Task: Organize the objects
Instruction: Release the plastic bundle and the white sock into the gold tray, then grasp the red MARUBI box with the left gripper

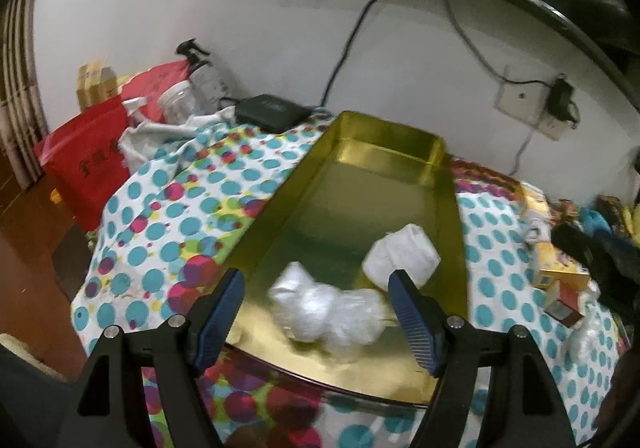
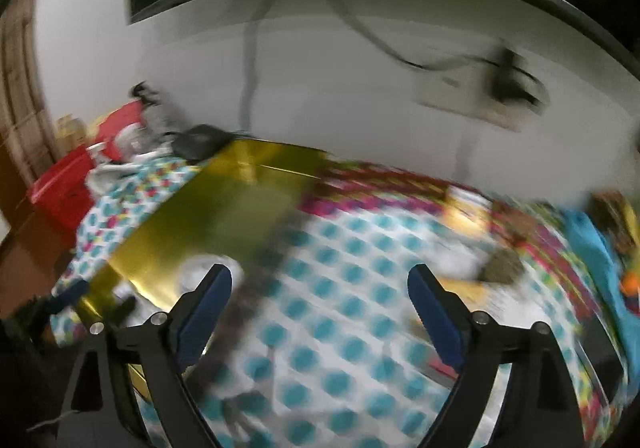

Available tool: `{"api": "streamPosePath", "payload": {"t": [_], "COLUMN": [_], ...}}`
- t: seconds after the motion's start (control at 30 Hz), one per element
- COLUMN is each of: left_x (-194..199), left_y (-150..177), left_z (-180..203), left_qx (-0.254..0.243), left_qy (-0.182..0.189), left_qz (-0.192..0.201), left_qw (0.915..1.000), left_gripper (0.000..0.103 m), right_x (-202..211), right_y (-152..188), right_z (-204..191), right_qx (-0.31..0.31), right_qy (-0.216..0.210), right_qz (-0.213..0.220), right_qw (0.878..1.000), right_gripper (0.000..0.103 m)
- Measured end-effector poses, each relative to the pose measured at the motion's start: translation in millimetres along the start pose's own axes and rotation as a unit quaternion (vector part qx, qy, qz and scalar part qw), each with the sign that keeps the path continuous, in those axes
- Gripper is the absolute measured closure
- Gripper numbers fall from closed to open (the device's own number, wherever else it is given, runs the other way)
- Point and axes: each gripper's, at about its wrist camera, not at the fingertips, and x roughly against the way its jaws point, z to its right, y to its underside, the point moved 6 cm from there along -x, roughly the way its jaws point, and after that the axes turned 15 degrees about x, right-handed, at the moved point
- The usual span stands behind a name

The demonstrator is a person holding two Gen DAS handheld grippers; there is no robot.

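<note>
Left gripper (image 1: 316,298) gapes over crumpled plastic (image 1: 324,308) — inside gold tray (image 1: 360,184).

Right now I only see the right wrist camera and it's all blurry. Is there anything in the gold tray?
Observer: Yes, two white things lie in the gold tray: a crumpled plastic bundle and a folded white bag.
Operator: Is the other gripper holding one?
Observer: No. The left gripper has its jaws open. The plastic bundle shows between them, not gripped.
Operator: What's outside the tray?
Observer: A yellow box and a small red box lie on the dotted cloth, to the tray's right.
</note>
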Motion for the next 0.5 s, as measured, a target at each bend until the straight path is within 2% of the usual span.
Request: {"api": "streamPosePath", "payload": {"t": [0.07,0.17,0.3,0.4,0.5], "left_x": [5,16,21,15,4], "left_y": [5,19,47,76,95], "left_z": [13,45,93,135,166], "left_qx": [-0.009,-0.040,-0.080,-0.112,-0.135], "left_qy": [0.013,0.038,0.077,0.103,0.114], "left_qz": [0.000,0.002,-0.011,-0.042,-0.065], "left_qw": [0.9999,0.9985,0.9938,0.9875,0.9822], "left_gripper": [0.027,0.027,0.027,0.027,0.027], "right_x": [11,33,49,52,50], "right_y": [26,78,126,147,159], "right_z": [25,68,101,112,111], "right_qx": [-0.026,-0.074,-0.089,-0.086,-0.084], "right_qy": [0.009,0.047,0.066,0.069,0.048], "right_qz": [-0.006,-0.020,-0.037,-0.050,-0.058], "right_qw": [1.000,0.996,0.993,0.993,0.994], "right_gripper": [0.014,0.010,0.009,0.009,0.009]}}
